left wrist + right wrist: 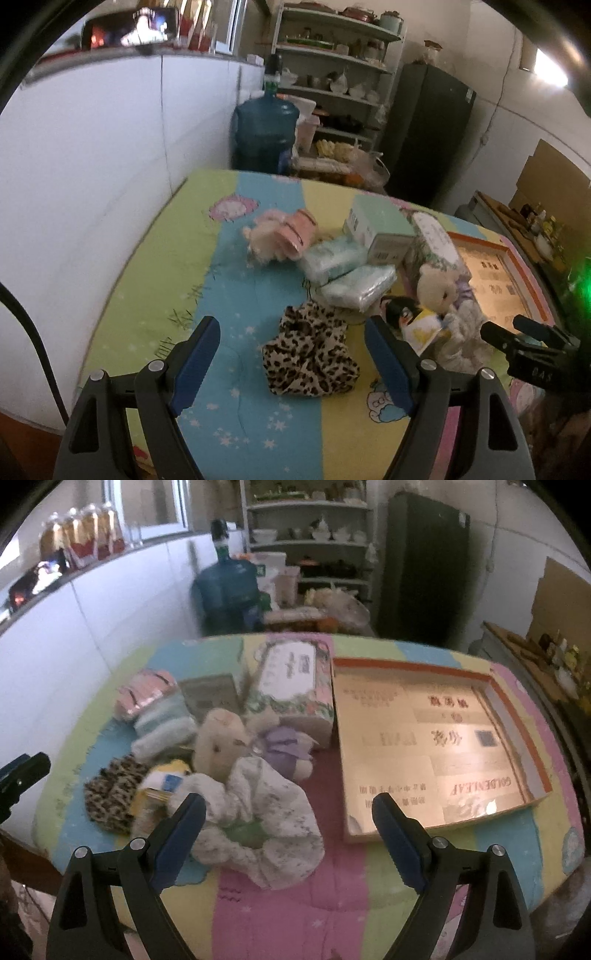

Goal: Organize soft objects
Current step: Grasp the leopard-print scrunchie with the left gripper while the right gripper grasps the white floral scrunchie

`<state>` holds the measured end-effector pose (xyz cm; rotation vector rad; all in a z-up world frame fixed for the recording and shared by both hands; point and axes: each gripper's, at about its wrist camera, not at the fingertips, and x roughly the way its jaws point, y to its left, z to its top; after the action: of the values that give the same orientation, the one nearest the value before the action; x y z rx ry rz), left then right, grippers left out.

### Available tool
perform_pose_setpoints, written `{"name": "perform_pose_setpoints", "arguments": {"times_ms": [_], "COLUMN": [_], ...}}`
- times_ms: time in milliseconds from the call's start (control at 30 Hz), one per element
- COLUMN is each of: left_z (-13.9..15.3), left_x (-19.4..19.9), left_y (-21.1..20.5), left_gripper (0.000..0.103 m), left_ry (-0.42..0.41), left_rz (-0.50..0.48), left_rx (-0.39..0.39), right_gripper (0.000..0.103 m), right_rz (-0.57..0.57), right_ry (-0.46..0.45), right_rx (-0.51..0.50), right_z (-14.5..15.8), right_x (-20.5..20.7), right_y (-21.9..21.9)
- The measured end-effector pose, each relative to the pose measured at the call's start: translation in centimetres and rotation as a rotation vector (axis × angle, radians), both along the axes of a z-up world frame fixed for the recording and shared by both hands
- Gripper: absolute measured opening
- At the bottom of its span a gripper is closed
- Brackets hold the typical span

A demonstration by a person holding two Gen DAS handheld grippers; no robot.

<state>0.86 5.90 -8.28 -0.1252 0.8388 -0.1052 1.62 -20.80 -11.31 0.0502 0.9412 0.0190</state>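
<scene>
The left claw [291, 354] stood wide open, the leopard scrunchie [309, 360] lying between its fingers. Light and floppy, it probably wanted pinching across its bunched fabric rim.

penguin toy [406, 317]: lower body hidden behind the left gripper's right finger [388, 363].
yellow packet [159, 790]: mostly covered by the white cloth [266, 812] — contents unreadable.
pink plush [275, 236]: motion-blurred, shape unclear.
shelf items [314, 531]: at 12 o'clock — too small to name.
box print [428, 738]: mostly blurred.
</scene>
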Motion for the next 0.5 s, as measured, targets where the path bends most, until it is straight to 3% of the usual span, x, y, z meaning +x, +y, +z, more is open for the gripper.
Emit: {"name": "perform_pose_setpoints", "arguments": {"times_ms": [67, 133, 367, 500], "left_z": [-1.2, -2.2, -5.7, -7.2], "left_x": [0.6, 1.2, 2.5, 2.8], "left_y": [-0.1, -0.2, -0.4, 0.0], "left_gripper": [0.081, 0.081, 0.068, 0.055], "left_ry": [0.014, 0.030, 0.096, 0.127], "left_rz": [-0.025, -0.043, -0.078, -0.091], "left_rx": [-0.004, 0.010, 0.044, 0.033], "right_gripper": [0.074, 0.052, 0.040, 0.031], "right_rz": [-0.009, -0.008, 0.012, 0.011], "right_ry": [0.027, 0.054, 0.075, 0.090], "right_rx": [0.006, 0.006, 0.054, 0.061], "right_z": [-0.6, -1.3, -1.9, -2.1], "right_x": [0.2, 0.4, 0.1, 0.0], "right_y": [-0.3, -0.5, -0.5, -0.3]}}
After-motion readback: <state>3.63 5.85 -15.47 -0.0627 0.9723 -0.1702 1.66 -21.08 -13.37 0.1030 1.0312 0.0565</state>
